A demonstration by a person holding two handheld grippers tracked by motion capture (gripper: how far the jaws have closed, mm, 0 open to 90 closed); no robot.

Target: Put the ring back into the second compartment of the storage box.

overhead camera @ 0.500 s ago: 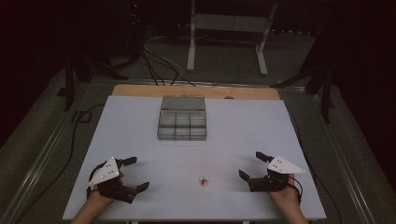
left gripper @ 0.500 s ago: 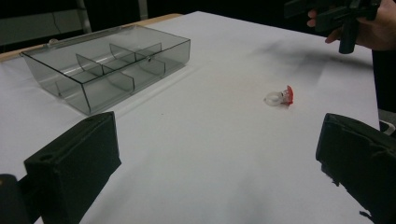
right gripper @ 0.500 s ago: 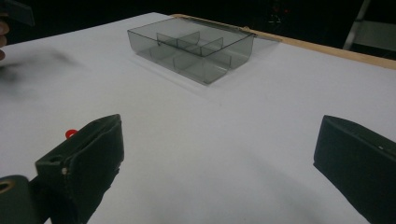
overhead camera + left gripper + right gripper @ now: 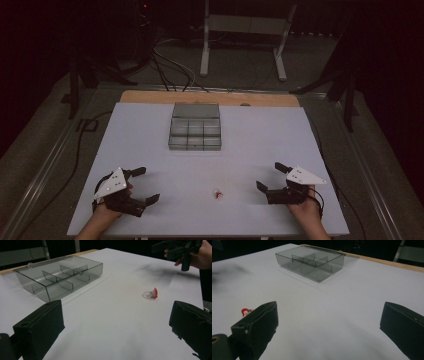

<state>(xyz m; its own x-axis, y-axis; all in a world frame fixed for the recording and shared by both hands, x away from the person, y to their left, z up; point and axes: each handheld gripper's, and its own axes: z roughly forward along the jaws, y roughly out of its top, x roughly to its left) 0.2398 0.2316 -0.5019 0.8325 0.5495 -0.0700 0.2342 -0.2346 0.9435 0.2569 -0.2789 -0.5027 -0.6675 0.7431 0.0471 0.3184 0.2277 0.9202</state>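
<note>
Got both claws parked low on the table (image 4: 150, 135), left claw (image 4: 141, 186) and right claw (image 4: 270, 176) spread wide, flanking the little red-topped ring (image 4: 217, 194), probably so either can grab it for the divided clear box (image 4: 195, 127)

One table (image 4: 150, 150) with a white top. On it stands one clear grey box (image 4: 195, 127) with dividers; its compartments look like six small ones and one long one at the far side, though the exact count is hard to tell. One small ring (image 4: 150, 293) with a red piece lies on the table. Two tongs: one left (image 4: 141, 185), one right (image 4: 268, 175)
</note>
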